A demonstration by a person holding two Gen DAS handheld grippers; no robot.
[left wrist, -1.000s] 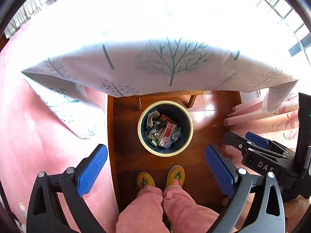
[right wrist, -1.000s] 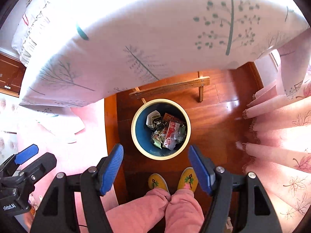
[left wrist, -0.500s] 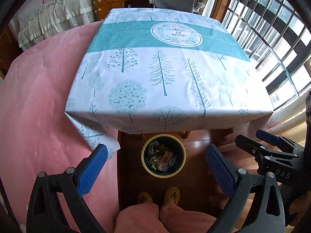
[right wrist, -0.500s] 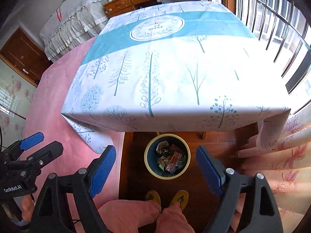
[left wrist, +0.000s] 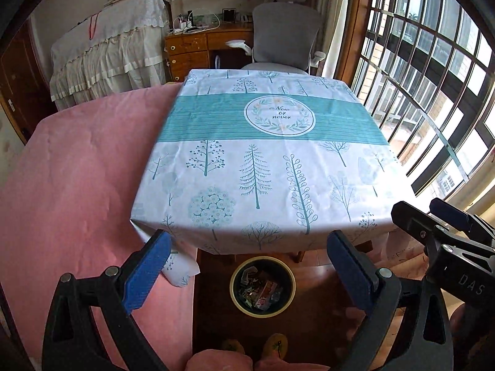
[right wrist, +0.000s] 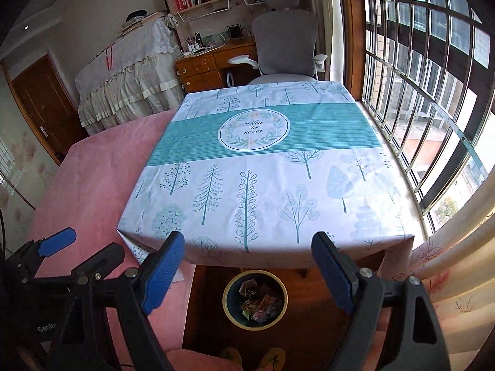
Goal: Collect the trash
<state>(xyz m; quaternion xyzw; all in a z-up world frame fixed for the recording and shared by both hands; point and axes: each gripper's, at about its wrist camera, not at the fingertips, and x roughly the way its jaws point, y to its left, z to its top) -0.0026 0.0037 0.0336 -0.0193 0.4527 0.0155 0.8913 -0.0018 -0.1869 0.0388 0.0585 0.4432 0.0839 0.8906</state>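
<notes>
While my left gripper (left wrist: 247, 266) and right gripper (right wrist: 247, 262) gape wide, holding nothing, the bin (right wrist: 255, 299) near the table (right wrist: 263, 179) holds crumpled wrappers (right wrist: 261, 304).

The bench (left wrist: 263, 167) is draped in a white cloth (left wrist: 309, 191) printed with teal trees, a teal striped band across its middle and a round "Now or never" emblem (left wrist: 279, 114) on that band. Down below, the dark wooden floor (left wrist: 213, 309) carries a round bin (left wrist: 262, 287), yellow-rimmed and filled with wrappers, just in front of the bench's near edge.
</notes>
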